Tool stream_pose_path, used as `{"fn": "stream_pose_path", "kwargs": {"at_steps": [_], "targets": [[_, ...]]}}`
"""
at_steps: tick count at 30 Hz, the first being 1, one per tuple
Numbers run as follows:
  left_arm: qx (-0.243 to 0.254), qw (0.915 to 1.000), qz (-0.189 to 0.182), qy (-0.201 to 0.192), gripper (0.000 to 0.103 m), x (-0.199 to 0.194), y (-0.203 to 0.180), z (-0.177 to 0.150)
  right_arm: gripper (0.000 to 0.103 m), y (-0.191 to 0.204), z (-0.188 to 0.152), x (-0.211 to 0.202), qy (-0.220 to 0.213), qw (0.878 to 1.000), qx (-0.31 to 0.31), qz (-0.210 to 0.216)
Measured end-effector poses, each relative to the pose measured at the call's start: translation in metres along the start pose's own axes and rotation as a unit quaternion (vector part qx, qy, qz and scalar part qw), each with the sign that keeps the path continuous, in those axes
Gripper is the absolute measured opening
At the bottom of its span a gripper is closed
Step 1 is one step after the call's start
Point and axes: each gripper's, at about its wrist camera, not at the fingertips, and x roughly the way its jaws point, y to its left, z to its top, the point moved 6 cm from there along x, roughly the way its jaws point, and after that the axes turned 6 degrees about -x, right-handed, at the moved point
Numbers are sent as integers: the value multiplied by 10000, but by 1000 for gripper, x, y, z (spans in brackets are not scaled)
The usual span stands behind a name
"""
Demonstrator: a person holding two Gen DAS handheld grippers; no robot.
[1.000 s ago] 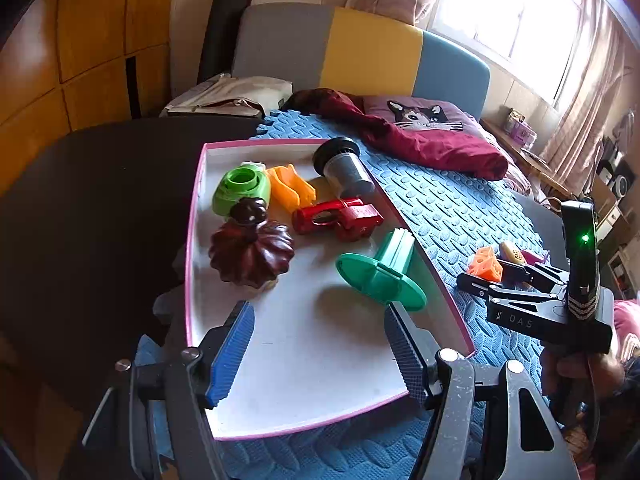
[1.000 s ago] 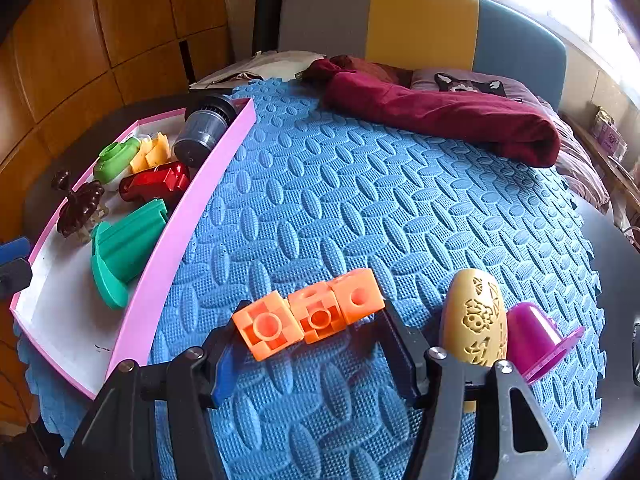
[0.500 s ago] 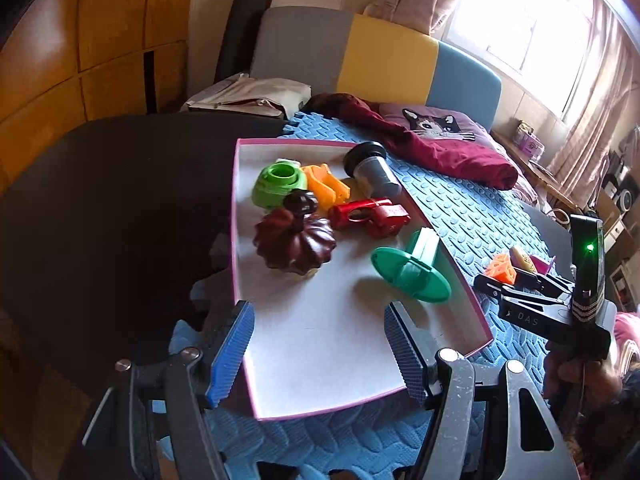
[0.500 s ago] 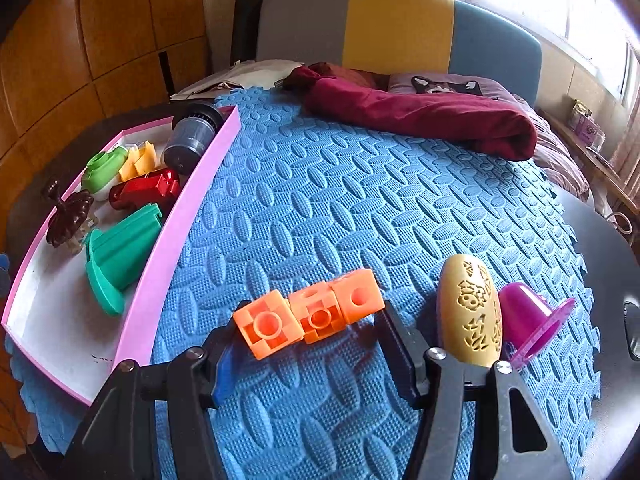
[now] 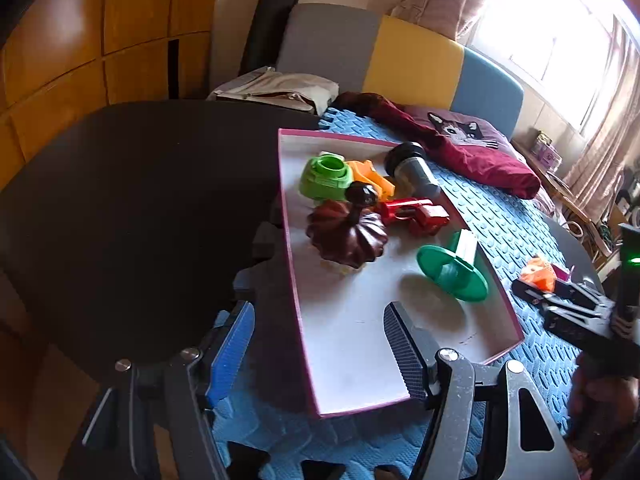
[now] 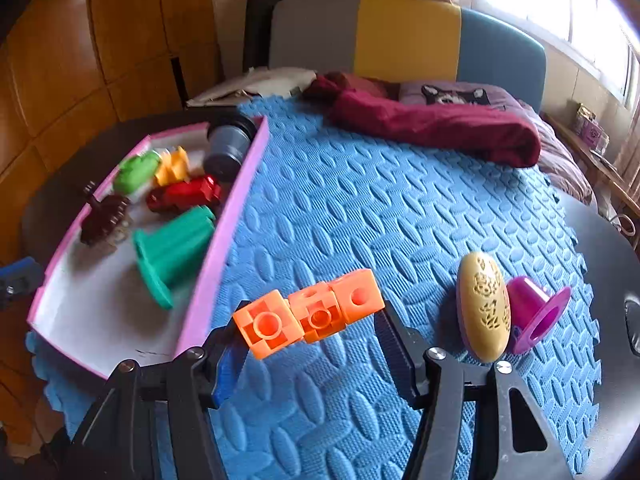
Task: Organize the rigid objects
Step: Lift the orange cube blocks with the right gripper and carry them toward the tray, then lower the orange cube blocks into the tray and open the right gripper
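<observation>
Right wrist view: tray (image 6: 236,216) contents motion-blurred, brown pumpkin-shaped piece (image 6: 105,222) hardest to read. Left tongs show only as a blue sliver cut off at 9 o'clock (image 6: 16,276). Left wrist view: orange block chain (image 5: 540,274) mostly hidden behind right tongs (image 5: 560,292); contact between pads and blocks unreadable there. Window at 1 o'clock (image 5: 552,32) blown out.

a dark desk (image 5: 120,200) carries a blue foam mat (image 6: 360,220). on the mat lie a pink-rimmed tray (image 6: 236,208), a yellow oval piece (image 6: 484,308), a purple cup (image 6: 536,312) on its side and a maroon cloth (image 6: 436,124).
</observation>
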Motion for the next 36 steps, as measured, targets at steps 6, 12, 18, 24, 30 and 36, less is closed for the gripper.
{"fn": "stream_pose_path", "kwargs": {"at_steps": [6,12,18,24,30,36], "targets": [[-140,9999,86,-39,68,-1,13,5,62,30,24,-24,-372,9983,-306,328],[-289,9992,242,-117,68,-6,33,10,62,75,32,-35,-495,9928,-752,797],[-445,9982,388,-105,68,-6,50,12,62,116,31,-24,-275,9853,-1014,1350],[-516,9975,461,-123,68,-8,59,13,62,154,27,-1,38,9792,-1166,1660],[-565,9970,517,-91,68,-4,66,12,62,168,30,24,263,9797,-951,1746],[-554,9971,524,-78,68,-2,68,11,62,175,32,51,344,9844,-671,1587]]}}
